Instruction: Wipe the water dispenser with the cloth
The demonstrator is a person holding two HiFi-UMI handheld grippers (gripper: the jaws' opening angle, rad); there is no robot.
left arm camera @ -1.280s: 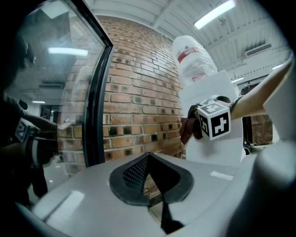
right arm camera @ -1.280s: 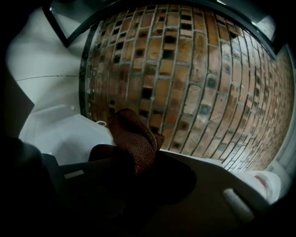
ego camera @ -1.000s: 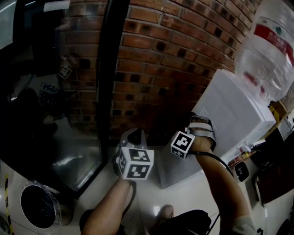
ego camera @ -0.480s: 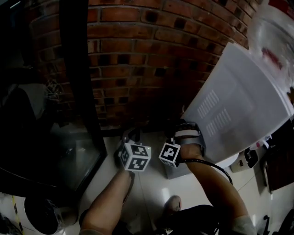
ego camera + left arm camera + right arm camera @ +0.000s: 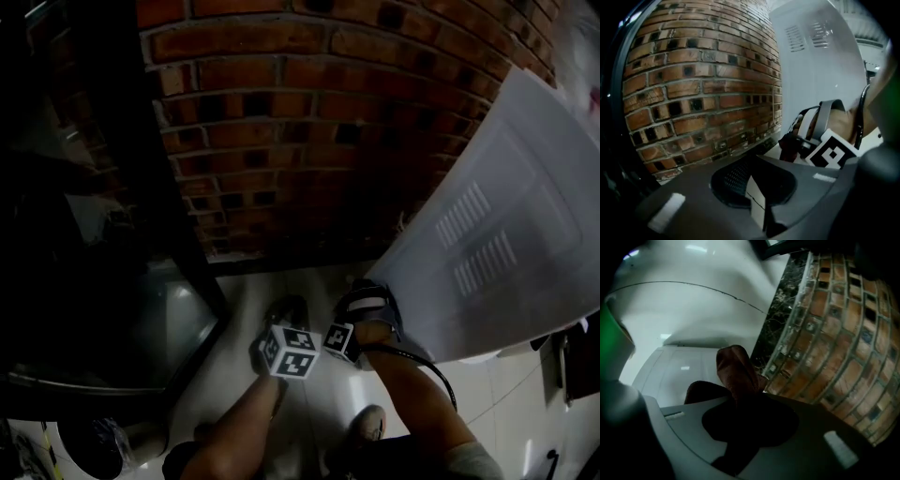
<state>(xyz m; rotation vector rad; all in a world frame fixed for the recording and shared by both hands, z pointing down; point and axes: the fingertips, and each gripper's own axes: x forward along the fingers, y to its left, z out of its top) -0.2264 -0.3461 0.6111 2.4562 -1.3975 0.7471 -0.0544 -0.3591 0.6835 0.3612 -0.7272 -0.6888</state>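
My right gripper (image 5: 736,427) is pinching the cloth (image 5: 736,373), a dark red-brown wad that bulges out past the jaws in a thick fold. My left gripper (image 5: 757,206) has its jaws pressed together, with nothing between them.

Since 1 second ago both grippers have dropped a long way. They were up against the dispenser's side panel and now sit low, just above the floor (image 5: 253,300) near the dispenser's bottom corner. The right gripper (image 5: 361,295) is just beside that corner and the left gripper (image 5: 284,314) is a little apart to its left. The big water bottle with its red label, plain to see before, has all but slid out of the head view at the top right.

The only print I can make out is the black-and-white squares on the 2 cubes (image 5: 289,352), and none of it reads as words.

The dispenser (image 5: 506,244) is a tall white cabinet standing close to the brick wall (image 5: 309,122). Its side is flat and smooth, with 2 small blocks of vent slots (image 5: 478,234).
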